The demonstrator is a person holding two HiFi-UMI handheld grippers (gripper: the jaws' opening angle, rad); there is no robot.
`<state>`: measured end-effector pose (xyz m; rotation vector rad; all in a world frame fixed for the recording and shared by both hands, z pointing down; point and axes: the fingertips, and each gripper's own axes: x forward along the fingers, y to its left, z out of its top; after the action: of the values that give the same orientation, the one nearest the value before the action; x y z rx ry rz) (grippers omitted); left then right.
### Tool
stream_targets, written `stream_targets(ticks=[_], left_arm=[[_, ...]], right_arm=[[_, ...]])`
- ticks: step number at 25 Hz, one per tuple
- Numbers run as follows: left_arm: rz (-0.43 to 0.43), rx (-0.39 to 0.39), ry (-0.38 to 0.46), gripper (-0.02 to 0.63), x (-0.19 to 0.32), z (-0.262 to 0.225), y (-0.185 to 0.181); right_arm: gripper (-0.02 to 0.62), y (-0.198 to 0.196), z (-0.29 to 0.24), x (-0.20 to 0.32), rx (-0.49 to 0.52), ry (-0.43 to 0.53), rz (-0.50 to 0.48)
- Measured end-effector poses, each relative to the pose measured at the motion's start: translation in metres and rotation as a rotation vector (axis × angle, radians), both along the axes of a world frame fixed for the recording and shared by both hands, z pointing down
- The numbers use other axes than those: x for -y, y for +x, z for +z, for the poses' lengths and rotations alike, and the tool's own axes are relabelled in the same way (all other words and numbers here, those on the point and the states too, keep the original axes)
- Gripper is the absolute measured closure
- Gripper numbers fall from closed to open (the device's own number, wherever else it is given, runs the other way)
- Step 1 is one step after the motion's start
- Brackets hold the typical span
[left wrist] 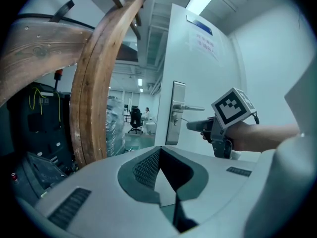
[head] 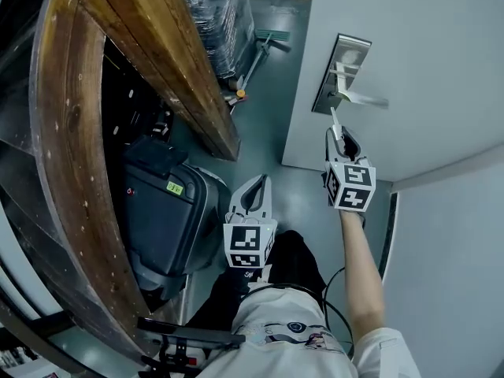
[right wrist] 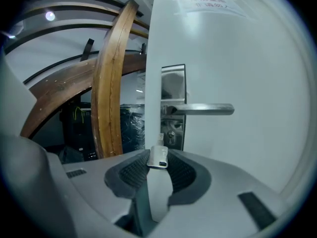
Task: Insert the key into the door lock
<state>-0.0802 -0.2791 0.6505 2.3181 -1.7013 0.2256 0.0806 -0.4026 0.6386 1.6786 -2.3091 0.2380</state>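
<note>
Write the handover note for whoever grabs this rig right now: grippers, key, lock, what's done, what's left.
Right gripper: shut on the key, blade pointing at the door.
Left gripper: shut, empty, held low and away from the door.
Keyhole: in the lock plate, under the handle. The key tip is just short of it.
Done: key gripped and near the lock.
Left: line up and insert.
</note>
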Motion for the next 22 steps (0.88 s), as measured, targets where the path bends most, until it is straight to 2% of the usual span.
stream_targets(ticks=[8,22], left_arm=[[0.001,0.000,-0.015,0.601,0.010,0.011,0.003],[-0.002,0.004,-0.034,0.601,0.014,0.016,0.002]], right_arm=[[0.476,0.006,0.011,0.038,-0.036,-0.025,-0.002],[0.476,0.010,0.019,0.053,-0.049,-0.096,0.021]])
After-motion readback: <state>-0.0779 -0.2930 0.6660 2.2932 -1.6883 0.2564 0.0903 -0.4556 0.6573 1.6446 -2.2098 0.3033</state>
